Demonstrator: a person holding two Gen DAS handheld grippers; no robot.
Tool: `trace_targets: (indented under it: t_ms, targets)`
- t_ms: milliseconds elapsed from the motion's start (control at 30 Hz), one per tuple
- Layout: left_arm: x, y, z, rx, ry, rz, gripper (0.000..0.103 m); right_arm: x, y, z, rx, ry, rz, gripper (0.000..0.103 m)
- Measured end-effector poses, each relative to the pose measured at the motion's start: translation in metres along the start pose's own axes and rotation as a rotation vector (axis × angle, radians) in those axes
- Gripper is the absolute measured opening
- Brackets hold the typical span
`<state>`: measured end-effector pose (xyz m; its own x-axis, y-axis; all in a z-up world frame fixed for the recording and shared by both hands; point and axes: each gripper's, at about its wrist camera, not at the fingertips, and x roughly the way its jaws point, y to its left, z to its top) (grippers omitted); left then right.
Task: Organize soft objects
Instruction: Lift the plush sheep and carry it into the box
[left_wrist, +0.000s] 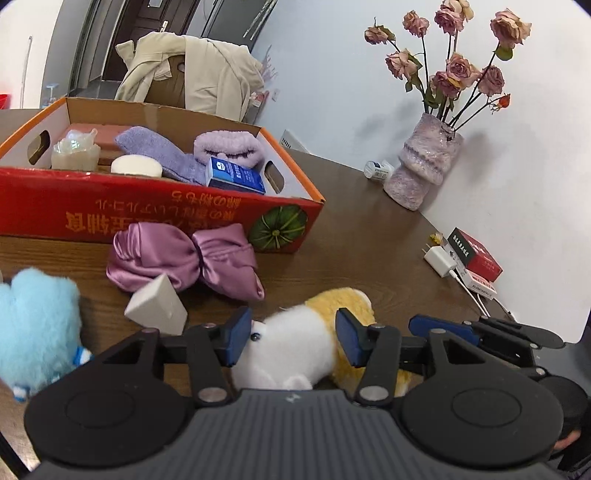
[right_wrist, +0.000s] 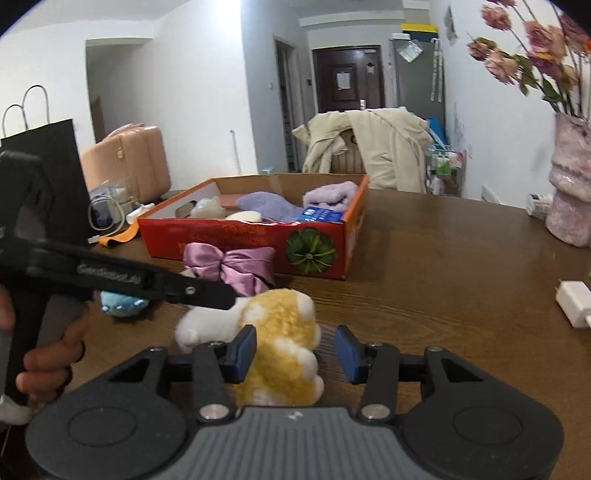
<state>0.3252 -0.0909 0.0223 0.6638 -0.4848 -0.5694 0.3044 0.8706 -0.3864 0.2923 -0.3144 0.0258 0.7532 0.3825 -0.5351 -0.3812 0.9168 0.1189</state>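
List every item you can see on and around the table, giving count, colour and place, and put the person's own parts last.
plush toy: one, white and yellow, on table between both grippers
blue plush: one, light blue, table's left
satin bow: one, purple, in front of box
wedge sponge: one, white, beside bow
cardboard box: one, red, holding soft items
vase: one, lilac, dried roses, by wall
charger: one, white, table's right
coat: one, cream, over chair
suitcase: one, pink, behind table
left gripper: open, astride plush
right gripper: open, astride plush
hand: one, holding left gripper
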Motion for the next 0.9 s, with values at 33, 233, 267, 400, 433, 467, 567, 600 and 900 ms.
trace_targets:
  t_ms: [33, 233, 267, 400, 433, 467, 567, 600, 900]
  targets:
    - [-0.003, 0.000, -0.002, -0.001, -0.004, 0.000, 0.054, 0.000, -0.001, -0.001, 0.003, 0.004, -0.004, 0.047]
    - [-0.020, 0.011, -0.015, -0.023, -0.018, 0.078, 0.061, -0.009, 0.003, -0.009, 0.029, 0.087, 0.228, 0.044]
    - [-0.024, 0.015, -0.015, -0.035, -0.028, 0.094, 0.061, -0.015, 0.006, -0.009, 0.020, 0.087, 0.339, 0.042]
    - [-0.044, 0.028, -0.014, -0.070, -0.066, 0.133, 0.061, -0.026, 0.006, 0.001, 0.015, 0.016, 0.360, 0.045]
    - [-0.050, 0.029, -0.015, -0.073, -0.075, 0.129, 0.062, -0.023, 0.002, 0.004, 0.027, -0.001, 0.329, 0.046]
    - [-0.056, 0.028, -0.017, -0.074, -0.080, 0.117, 0.065, -0.018, -0.001, 0.008, 0.040, -0.014, 0.300, 0.047]
    - [-0.064, 0.019, -0.028, -0.056, -0.069, 0.058, 0.069, 0.010, -0.004, 0.015, 0.061, -0.007, 0.278, 0.049]
    - [-0.062, 0.014, -0.034, -0.048, -0.049, 0.027, 0.070, 0.021, -0.002, 0.017, 0.062, 0.000, 0.286, 0.048]
    - [-0.048, -0.008, -0.075, 0.027, 0.056, 0.021, 0.061, 0.009, 0.000, -0.007, 0.152, 0.061, 0.148, 0.038]
